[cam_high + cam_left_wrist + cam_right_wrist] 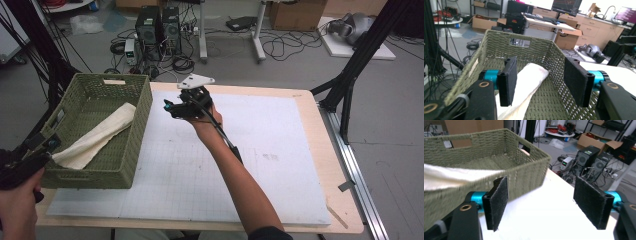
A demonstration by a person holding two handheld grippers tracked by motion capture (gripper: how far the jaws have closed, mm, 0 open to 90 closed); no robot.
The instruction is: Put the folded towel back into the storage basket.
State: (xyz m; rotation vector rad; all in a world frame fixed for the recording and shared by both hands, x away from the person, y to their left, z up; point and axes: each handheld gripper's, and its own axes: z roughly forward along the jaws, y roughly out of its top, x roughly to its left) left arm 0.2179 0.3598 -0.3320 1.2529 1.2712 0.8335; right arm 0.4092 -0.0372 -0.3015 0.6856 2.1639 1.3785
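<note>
The person's right forearm reaches forward from the bottom of the high view across the white gridded foam board (pixel 260 165) that covers the light wooden table (pixel 345 200), wrist turned so that the right gripper (pixel 170 106) points left toward the green woven rectangular basket (pixel 131 145), held above the board and just beside the basket's right wall without touching it. In the right gripper view its two black felt-faced fingers (pixel 499 200) stand wide apart with nothing between them, the basket wall ahead of them. The left hand (pixel 17 197) sits low at the near left corner of the basket, and the left gripper (pixel 42 150) hangs over the basket's near rim. Its fingers (pixel 507 80) are likewise spread wide and grip nothing. The cream folded cloth (pixel 97 136) lies diagonally inside the basket, its near end draped over the near rim just beside the left gripper's left finger; whether it touches that finger cannot be told.
</note>
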